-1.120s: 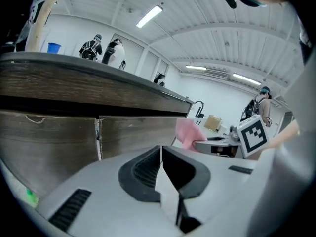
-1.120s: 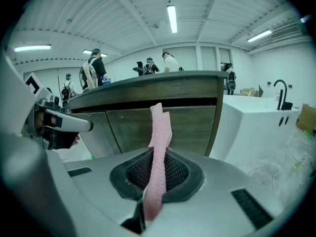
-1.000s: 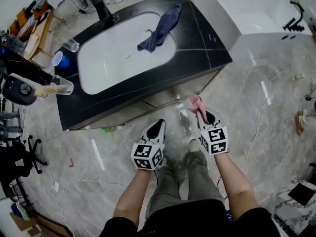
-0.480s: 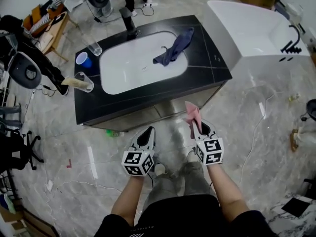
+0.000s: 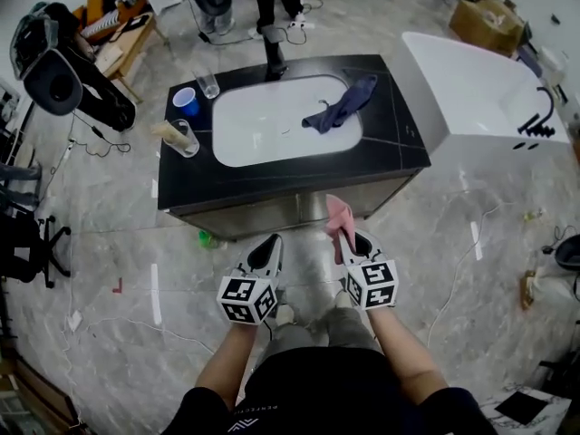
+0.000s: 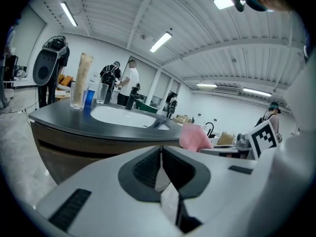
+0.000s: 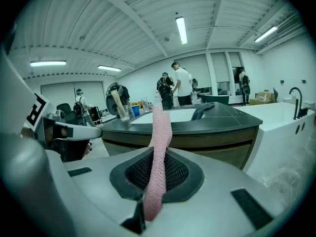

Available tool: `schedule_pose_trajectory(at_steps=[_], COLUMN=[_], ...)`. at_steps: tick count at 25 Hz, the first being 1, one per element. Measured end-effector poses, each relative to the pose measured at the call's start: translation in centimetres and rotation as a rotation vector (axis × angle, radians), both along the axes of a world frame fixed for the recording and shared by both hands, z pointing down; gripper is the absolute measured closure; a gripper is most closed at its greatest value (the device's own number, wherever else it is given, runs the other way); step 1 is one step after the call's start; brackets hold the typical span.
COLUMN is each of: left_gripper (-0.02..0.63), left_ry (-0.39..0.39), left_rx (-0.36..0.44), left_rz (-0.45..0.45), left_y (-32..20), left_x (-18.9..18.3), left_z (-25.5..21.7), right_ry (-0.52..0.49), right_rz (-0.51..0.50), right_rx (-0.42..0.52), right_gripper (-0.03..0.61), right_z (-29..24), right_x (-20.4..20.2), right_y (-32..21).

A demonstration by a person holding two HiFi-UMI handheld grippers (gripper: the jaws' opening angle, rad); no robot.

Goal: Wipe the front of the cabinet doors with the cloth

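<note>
Grey-veined marble floor point(image 5: 109, 243) is being seen all round a cabinet point(image 5: 385, 191), whose dark worktop point(image 5: 399, 148) is being taken up largely by a white basin point(image 5: 263, 130). A dark blue rag point(image 5: 343, 107) is being seen draped over the basin's right rim. A blue cup point(image 5: 185, 101), a clear glass point(image 5: 208, 83) and a second glass point(image 5: 184, 139) stuffed with something pale are being shown near one another at the worktop's left end. A white bathtub point(image 5: 471, 89) is being shown just beside the cabinet on the right, and a small green object point(image 5: 207, 238) is being seen on the floor at the cabinet's foot.

The pink cloth point(image 7: 159, 132) is being grasped by the right hand-held gripper point(image 7: 157, 169): the jaws are being pressed onto its lower part, and the rest is being held upright above them. In the head view the cloth is being held before the cabinet doors point(image 5: 249, 216), towards their right side; whether it is touching them cannot be told from that steep angle. The left hand-held gripper point(image 6: 161, 154) is being held clenched with nothing between its jaws, beside the right one and facing the cabinet's front. Several people are being seen standing beyond the worktop in both gripper views
</note>
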State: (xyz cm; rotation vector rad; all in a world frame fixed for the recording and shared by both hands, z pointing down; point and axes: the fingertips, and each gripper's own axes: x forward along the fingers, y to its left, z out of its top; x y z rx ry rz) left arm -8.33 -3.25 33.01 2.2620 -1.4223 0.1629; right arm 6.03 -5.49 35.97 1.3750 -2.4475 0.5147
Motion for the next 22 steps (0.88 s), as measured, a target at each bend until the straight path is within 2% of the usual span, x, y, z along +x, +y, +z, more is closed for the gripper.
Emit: schedule_pose_trajectory(at_steps=[6,11,16,22], left_gripper=[0.597,0.597,0.597,0.597], left_ry=[0.011,0.007,0.006,0.016], left_rx=[0.017,0.033,0.058,0.048], left_rz=[-0.017,-0.067,-0.098,-0.117], left_y=[2.0,3.0,4.2,6.3], left_x=[-1.3,-3.2,-4.1,-5.3], left_z=[-1.3,-1.8,-2.7,-2.5], right_ry=[-0.004,-0.045,-0.061,-0.077], right_rz=[-0.095,-0.150,-0.207,-0.247], right_rx=[-0.002,-0.009,-0.008,-0.022], right_gripper=[0.534,0.534,0.534,0.534], right_z=[-1.2,-1.9,-2.7,-2.8], right_x=[-3.6,-6.5,-8.7,-10.2], right_y=[2.4,3.7,5.0,6.6])
